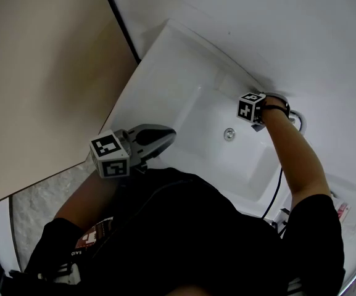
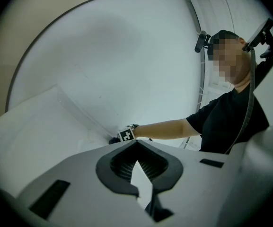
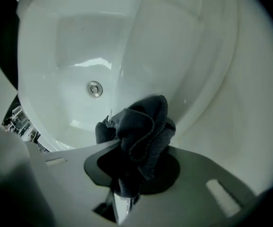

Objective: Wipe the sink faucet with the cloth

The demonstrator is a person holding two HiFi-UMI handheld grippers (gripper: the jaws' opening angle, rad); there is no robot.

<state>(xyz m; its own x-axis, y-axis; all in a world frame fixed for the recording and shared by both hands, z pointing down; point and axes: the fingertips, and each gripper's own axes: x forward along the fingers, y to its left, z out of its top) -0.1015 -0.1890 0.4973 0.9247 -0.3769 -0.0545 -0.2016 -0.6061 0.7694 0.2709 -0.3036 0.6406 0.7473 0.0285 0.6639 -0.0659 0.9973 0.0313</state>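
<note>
A dark grey cloth (image 3: 143, 126) is bunched between the jaws of my right gripper (image 3: 137, 145), which is shut on it. The cloth hangs at the inner wall of the white sink (image 3: 70, 41), and a small shiny bit of metal (image 3: 109, 121) shows at its left edge. In the head view my right gripper (image 1: 258, 123) is at the sink's far right rim, right beside the chrome faucet (image 1: 299, 121); its jaws are hidden behind the marker cube. My left gripper (image 1: 169, 134) is held near my body over the sink's (image 1: 165, 73) near edge, shut and holding nothing (image 2: 136, 146).
The drain (image 1: 229, 134) lies in the middle of the basin. A tan wall (image 1: 42, 73) stands to the left. A black cable (image 1: 275, 193) hangs under my right arm. Small items (image 1: 341, 211) sit at the lower right beside the sink.
</note>
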